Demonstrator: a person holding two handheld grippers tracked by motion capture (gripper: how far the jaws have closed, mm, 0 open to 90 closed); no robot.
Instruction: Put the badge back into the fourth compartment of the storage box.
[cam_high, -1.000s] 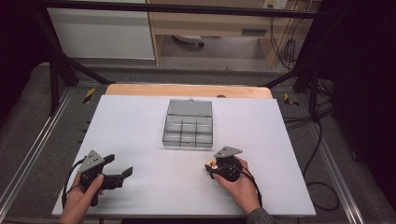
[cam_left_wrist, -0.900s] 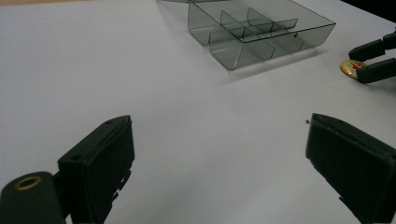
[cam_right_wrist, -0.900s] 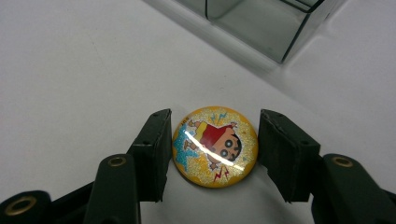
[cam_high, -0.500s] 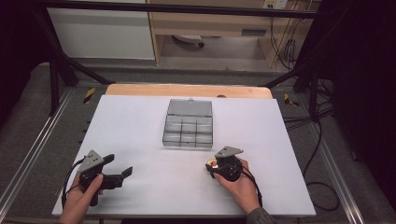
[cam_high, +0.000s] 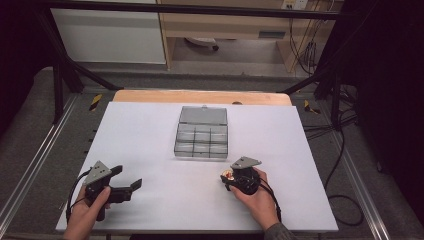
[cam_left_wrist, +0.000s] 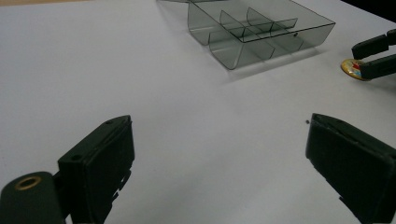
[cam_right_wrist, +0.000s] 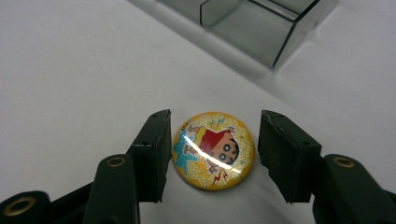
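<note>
right claw (cam_right_wrist: 212, 149): jaws narrow, one on each side of the badge. Left pad touched its rim, a thin gap showed at the right pad. Jaws had just opened a bit with the badge between them. Not a firm grip as far as I could see.
badge (cam_right_wrist: 214, 150): round, yellow glitter, cartoon kid in a red shirt. Lay flat on the table, face up, near the front right, just ahead of my right hand (cam_high: 255, 192).
left claw (cam_left_wrist: 219, 154): jaws wide, nothing between them, bare table under them. Held low at front left, well apart from the badge.
box (cam_high: 201, 135): clear grey plastic, divided into small compartments, lid open and lying back. Sat mid-table, beyond both claws. Compartments I could see looked empty.
badge vs box: apart, badge in front of the box's near right corner, not touching.
table (cam_high: 150, 150): white top, wooden edge at the far side.
</note>
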